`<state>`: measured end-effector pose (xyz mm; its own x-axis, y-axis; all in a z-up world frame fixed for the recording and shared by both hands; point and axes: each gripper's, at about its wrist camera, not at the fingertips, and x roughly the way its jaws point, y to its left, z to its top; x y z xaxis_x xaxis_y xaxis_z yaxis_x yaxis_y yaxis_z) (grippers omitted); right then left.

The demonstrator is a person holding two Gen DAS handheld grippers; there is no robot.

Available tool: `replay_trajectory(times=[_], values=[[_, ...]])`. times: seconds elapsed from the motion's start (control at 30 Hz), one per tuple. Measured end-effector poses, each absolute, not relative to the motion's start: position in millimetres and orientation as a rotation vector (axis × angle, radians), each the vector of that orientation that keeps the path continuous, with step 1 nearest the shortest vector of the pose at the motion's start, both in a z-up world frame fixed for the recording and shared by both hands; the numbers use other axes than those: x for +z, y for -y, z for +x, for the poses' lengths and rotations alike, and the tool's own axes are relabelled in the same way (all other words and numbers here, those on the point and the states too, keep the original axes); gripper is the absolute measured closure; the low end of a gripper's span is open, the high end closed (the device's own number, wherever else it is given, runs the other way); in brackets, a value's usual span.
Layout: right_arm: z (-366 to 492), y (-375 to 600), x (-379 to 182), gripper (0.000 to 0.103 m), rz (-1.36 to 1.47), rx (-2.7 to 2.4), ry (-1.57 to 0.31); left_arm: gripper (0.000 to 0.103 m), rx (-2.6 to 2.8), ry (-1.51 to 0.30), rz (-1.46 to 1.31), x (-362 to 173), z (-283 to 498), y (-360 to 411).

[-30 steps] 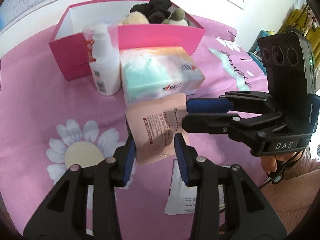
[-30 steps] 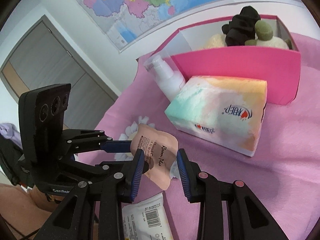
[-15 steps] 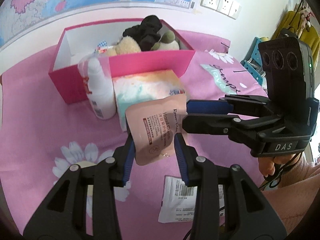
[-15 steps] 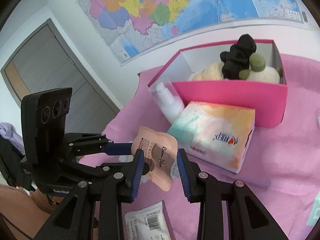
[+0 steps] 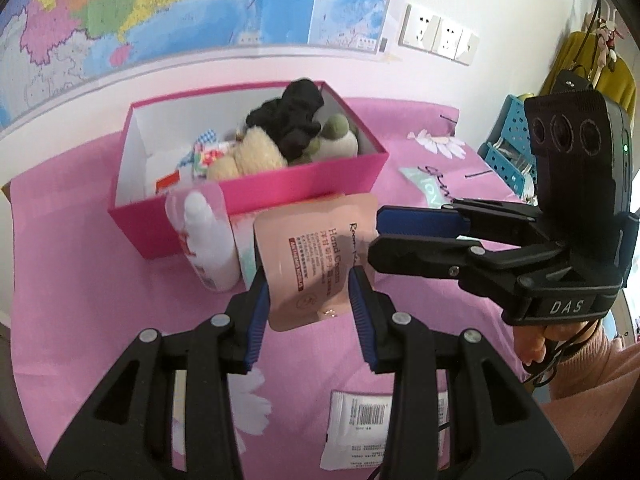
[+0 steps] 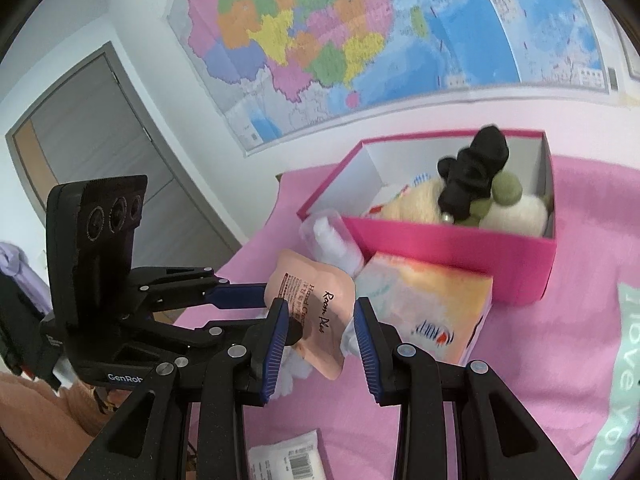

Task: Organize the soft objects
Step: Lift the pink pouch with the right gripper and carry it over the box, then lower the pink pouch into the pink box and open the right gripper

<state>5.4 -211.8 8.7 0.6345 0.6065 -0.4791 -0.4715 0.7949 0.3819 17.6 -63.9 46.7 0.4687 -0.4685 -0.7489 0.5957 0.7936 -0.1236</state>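
Note:
A peach hand-cream pouch [image 5: 320, 258] hangs in the air between both grippers; it also shows in the right wrist view [image 6: 316, 312]. My left gripper [image 5: 308, 300] and my right gripper [image 6: 320, 332] each have jaws closed against the pouch edges, both holding it above the pink cloth. The right gripper also shows in the left wrist view [image 5: 374, 232]. Behind stands a pink box [image 5: 260, 196] holding plush toys [image 5: 256, 156] and a black soft item [image 5: 296, 116]. The box also shows in the right wrist view [image 6: 460, 252].
A white pump bottle [image 5: 210, 240] and a tissue pack [image 6: 428, 308] stand in front of the box. A white barcode sachet [image 5: 368, 428] lies on the pink cloth [image 5: 72, 280] below the grippers. A blue crate [image 5: 508, 156] sits at the far right.
Both grippers have risen together with the pouch; the box interior now shows from higher up and the bottle and tissue pack sit lower behind the pouch.

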Motion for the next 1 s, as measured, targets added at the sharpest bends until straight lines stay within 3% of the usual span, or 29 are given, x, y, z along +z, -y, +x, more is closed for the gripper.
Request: replay_trajectory(times=[1.0], values=[[50.6,213.9,46.7,0.069,0.227,0.603,-0.534,0.062,-0.596,-0.797,0.164,82.1,65.6,70.6]])
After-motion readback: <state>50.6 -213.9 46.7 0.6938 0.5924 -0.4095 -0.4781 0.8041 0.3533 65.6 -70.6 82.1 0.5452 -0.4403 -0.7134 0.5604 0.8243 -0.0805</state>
